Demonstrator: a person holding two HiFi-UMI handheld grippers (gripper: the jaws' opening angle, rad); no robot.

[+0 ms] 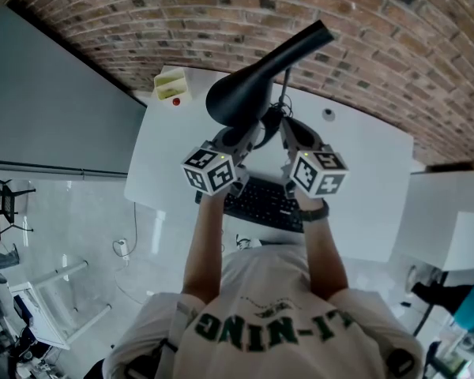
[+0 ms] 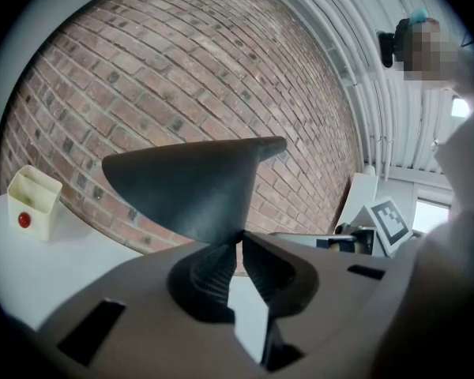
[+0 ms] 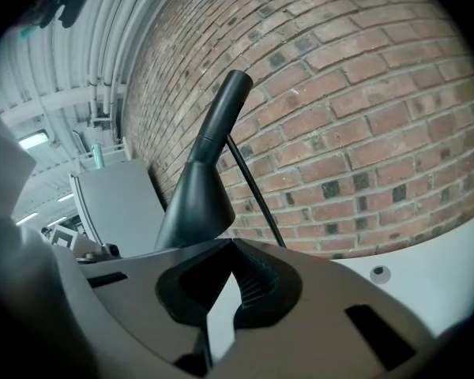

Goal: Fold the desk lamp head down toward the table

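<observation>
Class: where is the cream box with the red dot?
Head view: the cream box sits at the white table's far left corner, by the brick wall, left of the lamp head.

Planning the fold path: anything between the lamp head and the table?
Possibly the keyboard: it lies on the table under the left gripper and right gripper, close below the lamp head. The spot directly under the head is hidden.
</observation>
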